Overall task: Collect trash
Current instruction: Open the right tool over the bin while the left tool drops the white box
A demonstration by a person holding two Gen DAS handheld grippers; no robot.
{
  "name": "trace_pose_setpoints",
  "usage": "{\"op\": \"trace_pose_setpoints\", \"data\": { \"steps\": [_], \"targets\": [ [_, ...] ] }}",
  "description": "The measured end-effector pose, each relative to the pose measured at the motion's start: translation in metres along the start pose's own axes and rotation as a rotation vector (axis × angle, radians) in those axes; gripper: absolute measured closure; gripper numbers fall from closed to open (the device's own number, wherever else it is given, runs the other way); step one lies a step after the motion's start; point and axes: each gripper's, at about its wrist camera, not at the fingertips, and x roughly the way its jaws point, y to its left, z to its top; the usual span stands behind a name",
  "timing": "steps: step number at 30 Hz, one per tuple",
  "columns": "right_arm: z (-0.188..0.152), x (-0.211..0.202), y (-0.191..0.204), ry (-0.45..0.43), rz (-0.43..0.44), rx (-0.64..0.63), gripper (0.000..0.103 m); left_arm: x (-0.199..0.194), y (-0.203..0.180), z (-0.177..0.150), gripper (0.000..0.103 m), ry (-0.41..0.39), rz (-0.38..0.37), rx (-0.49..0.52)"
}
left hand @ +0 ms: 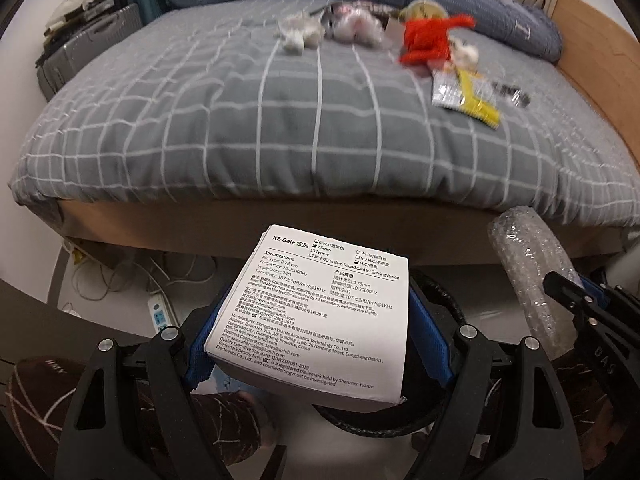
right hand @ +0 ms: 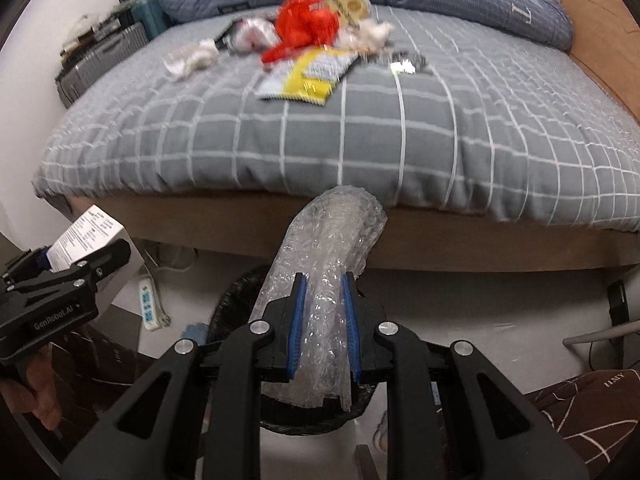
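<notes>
- Now, left wrist view: left gripper (left hand: 316,328) is clamping a white box (left hand: 320,316) w/ printed specs betw. its blue pads, jaws standing wide, above a black bin (left hand: 436,292) on the floor by the bed (left hand: 280,128).
- Right wrist view: right gripper (right hand: 324,328) is pinching a bubble-wrap roll (right hand: 328,248), jaws nearly closed, over the same bin; more trash, incl. a yellow wrapper (right hand: 308,76), is lying on the bed.

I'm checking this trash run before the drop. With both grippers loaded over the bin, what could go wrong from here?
1. The white box is much wider than the left gripper pads and sticks out past them, so it may tip and miss the black bin.
2. The bubble wrap roll in the right gripper is long and springy; it may catch the rim and fall outside.
3. More trash remains on the bed.
</notes>
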Motion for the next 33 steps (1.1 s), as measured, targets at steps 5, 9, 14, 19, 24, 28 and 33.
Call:
{"op": "trace_pose_setpoints", "data": {
  "steps": [5,9,14,19,24,28,33],
  "targets": [
    [-0.004,0.030,-0.005,0.051,-0.007,0.001,0.085,0.039,0.003,-0.011,0.024,0.063,0.011,0.008],
    [-0.009,0.053,-0.005,0.103,0.009,-0.006,0.085,0.064,0.014,-0.015,0.024,0.104,-0.030,-0.033],
    [-0.015,0.079,-0.002,0.161,0.021,-0.008,0.085,0.082,0.021,-0.018,0.024,0.144,-0.013,-0.044],
    [-0.020,0.094,0.009,0.196,0.040,-0.021,0.085,0.090,0.026,-0.023,0.024,0.152,0.015,-0.031],
    [-0.019,0.109,0.022,0.215,0.063,-0.045,0.083,0.093,0.035,-0.028,0.024,0.159,0.026,-0.033],
    [-0.018,0.111,0.022,0.223,0.065,-0.054,0.072,0.097,0.043,-0.030,0.024,0.165,0.022,-0.060],
    [-0.016,0.102,0.012,0.188,0.053,-0.034,0.048,0.097,0.035,-0.027,0.024,0.162,0.025,-0.044]
  ]
}}
